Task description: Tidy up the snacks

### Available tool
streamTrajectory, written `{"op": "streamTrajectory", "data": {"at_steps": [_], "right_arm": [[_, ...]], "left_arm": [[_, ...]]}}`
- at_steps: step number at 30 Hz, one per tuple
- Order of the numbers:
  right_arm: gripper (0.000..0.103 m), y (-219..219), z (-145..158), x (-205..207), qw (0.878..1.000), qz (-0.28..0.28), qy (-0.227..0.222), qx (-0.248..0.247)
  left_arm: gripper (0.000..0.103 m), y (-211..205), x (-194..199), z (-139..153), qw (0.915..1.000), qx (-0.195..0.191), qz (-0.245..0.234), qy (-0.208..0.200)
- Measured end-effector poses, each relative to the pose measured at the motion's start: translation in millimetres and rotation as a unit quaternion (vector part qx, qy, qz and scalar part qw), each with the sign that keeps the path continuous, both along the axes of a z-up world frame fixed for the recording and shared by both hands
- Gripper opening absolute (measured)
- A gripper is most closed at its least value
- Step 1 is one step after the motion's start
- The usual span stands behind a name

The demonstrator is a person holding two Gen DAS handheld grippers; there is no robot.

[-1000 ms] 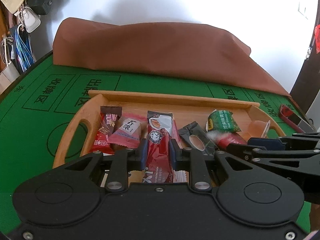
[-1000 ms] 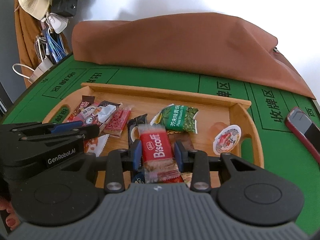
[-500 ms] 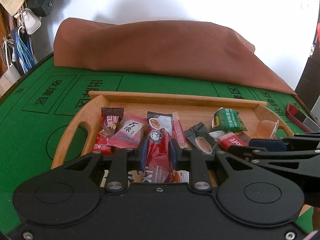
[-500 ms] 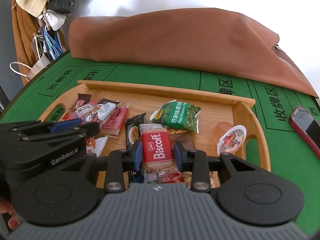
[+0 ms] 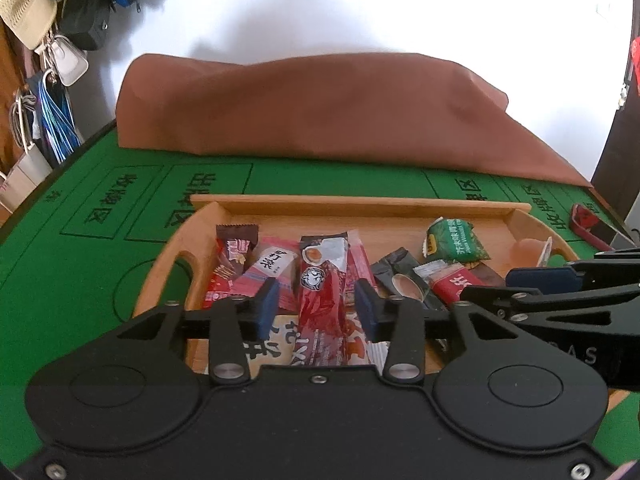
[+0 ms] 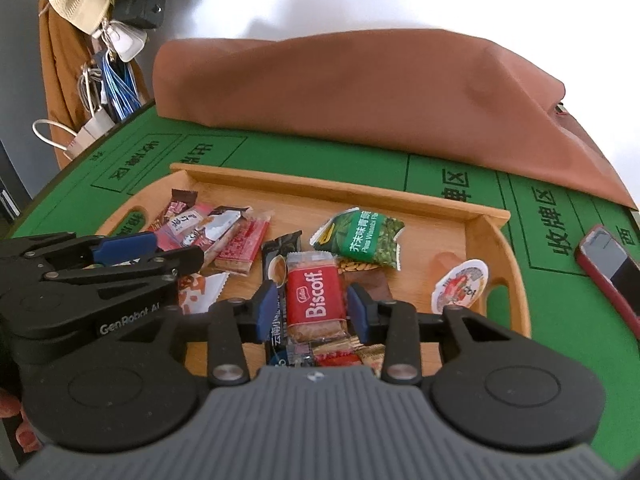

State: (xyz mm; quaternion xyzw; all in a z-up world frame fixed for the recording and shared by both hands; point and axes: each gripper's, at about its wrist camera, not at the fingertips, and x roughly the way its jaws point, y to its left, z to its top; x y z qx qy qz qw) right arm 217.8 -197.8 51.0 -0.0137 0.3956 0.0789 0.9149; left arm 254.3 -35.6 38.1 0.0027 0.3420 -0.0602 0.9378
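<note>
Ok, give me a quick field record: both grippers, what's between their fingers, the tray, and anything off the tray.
left gripper: open, jaws just opened; red stick pack lies between the pads, clear of both
right gripper: open, jaws just opened; Biscoff pack between the pads, gaps either side
tray: wooden, holds all the snacks, including green pea bag and jelly cup
off tray: phone on the green mat

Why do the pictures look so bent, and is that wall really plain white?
Left wrist view: a fisheye lens bows the wooden tray and darkens the corners; the wall is overexposed. Right wrist view: same bending, yet the Biscoff packet reads sharp.
</note>
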Motion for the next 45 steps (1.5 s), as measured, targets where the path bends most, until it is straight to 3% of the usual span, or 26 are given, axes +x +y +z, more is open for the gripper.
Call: {"op": "streamTrajectory", "data": {"at_steps": [8, 20, 35, 45], "right_arm": [[0.071, -8, 16, -25, 1.000, -0.004, -0.028, -0.003], [0.089, -23, 30, -85, 0.995, -0.010, -0.095, -0.013], [0.097, -22, 10, -146, 0.992, -0.012, -0.120, -0.031], [0.100, -21, -12, -166, 0.994, -0.022, -0.102, -0.018]], "left_arm": [[0.080, 5, -28, 20, 0.9997, 0.003, -0.005, -0.024], [0.099, 18, -86, 35, 0.9983, 0.003, -0.010, -0.058], [0.103, 31, -158, 18, 0.9984, -0.007, -0.006, -0.055], [0.103, 30, -181, -4, 0.9990, 0.001, 0.008, -0.043]]}}
